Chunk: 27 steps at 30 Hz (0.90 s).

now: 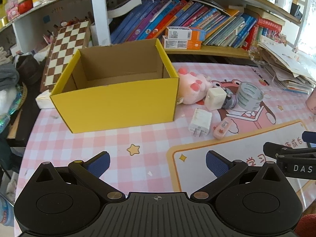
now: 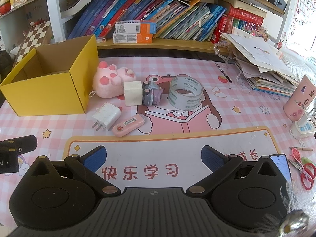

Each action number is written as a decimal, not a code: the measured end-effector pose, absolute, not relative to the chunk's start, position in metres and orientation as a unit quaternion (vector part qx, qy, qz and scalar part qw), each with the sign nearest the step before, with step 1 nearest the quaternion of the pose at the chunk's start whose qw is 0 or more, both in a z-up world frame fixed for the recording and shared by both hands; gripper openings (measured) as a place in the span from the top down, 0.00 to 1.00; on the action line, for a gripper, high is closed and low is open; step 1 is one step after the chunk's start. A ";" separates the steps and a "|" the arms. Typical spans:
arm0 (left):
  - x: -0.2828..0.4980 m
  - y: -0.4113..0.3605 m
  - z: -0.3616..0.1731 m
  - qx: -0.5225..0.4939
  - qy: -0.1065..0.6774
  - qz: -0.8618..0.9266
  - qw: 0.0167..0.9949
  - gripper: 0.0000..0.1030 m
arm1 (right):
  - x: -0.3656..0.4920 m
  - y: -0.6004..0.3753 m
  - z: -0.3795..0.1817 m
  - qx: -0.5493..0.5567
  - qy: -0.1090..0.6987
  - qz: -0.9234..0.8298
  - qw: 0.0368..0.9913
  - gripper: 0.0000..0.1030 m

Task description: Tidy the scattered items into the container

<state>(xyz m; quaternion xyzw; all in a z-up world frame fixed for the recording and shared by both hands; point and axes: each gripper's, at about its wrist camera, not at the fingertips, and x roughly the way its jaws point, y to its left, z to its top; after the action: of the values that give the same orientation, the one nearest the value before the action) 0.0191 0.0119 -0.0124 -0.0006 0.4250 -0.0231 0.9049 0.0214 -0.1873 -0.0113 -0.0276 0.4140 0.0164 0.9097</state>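
Observation:
An empty yellow cardboard box [image 1: 118, 100] [image 2: 49, 90] stands open on the pink checked mat. Right of it lie a pink plush toy [image 1: 192, 88] [image 2: 110, 81], a white cube [image 1: 215, 97] [image 2: 133, 93], a small grey toy car [image 1: 229, 99] [image 2: 151, 94], a roll of clear tape [image 1: 249, 96] [image 2: 185, 92], a white plug charger [image 1: 200, 121] [image 2: 106, 115] and a pink correction-tape case [image 1: 222, 129] [image 2: 128, 126]. My left gripper [image 1: 157, 164] is open and empty, in front of the box. My right gripper [image 2: 154, 158] is open and empty, in front of the scattered items.
A bookshelf [image 2: 158, 43] with leaning books runs along the back. A chessboard [image 1: 65, 53] leans behind the box. A paper stack [image 2: 262, 67] sits at back right. A pink cup [image 2: 300, 100], a power strip [image 2: 302, 128], a phone [image 2: 281, 165] and red scissors [image 2: 307, 174] lie at right.

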 end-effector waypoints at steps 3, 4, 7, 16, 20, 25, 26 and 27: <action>0.020 0.013 -0.012 -0.002 0.421 -0.040 0.906 0.00 | 0.024 -0.188 -0.012 -0.024 0.412 0.015 0.911 0.00; 0.020 0.013 -0.011 -0.002 0.419 -0.046 0.907 0.00 | 0.024 -0.187 -0.012 -0.022 0.412 0.014 0.911 0.00; 0.021 0.014 -0.010 0.003 0.411 -0.059 0.910 0.00 | 0.024 -0.184 -0.012 -0.021 0.409 0.013 0.912 0.00; 0.020 0.018 -0.006 0.016 0.389 -0.089 0.917 0.00 | 0.020 -0.172 -0.008 -0.017 0.405 0.007 0.914 0.01; 0.016 0.024 -0.003 0.020 0.372 -0.087 0.924 0.00 | 0.016 -0.167 -0.008 -0.014 0.407 0.001 0.913 0.02; 0.012 0.032 -0.003 0.019 0.365 -0.082 0.927 0.00 | 0.008 -0.161 -0.006 -0.013 0.400 -0.010 0.916 0.01; 0.012 0.034 -0.003 0.017 0.365 -0.082 0.927 0.00 | 0.007 -0.159 -0.006 -0.015 0.400 -0.012 0.916 0.00; 0.011 0.036 -0.004 0.016 0.364 -0.083 0.928 0.00 | 0.006 -0.158 -0.007 -0.017 0.401 -0.013 0.916 0.00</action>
<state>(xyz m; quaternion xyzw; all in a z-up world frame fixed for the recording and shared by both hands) 0.0112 0.0356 -0.0035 0.0162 0.3639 -0.0830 0.9276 0.0058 -0.1582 -0.0067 -0.0169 0.4005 -0.0132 0.9160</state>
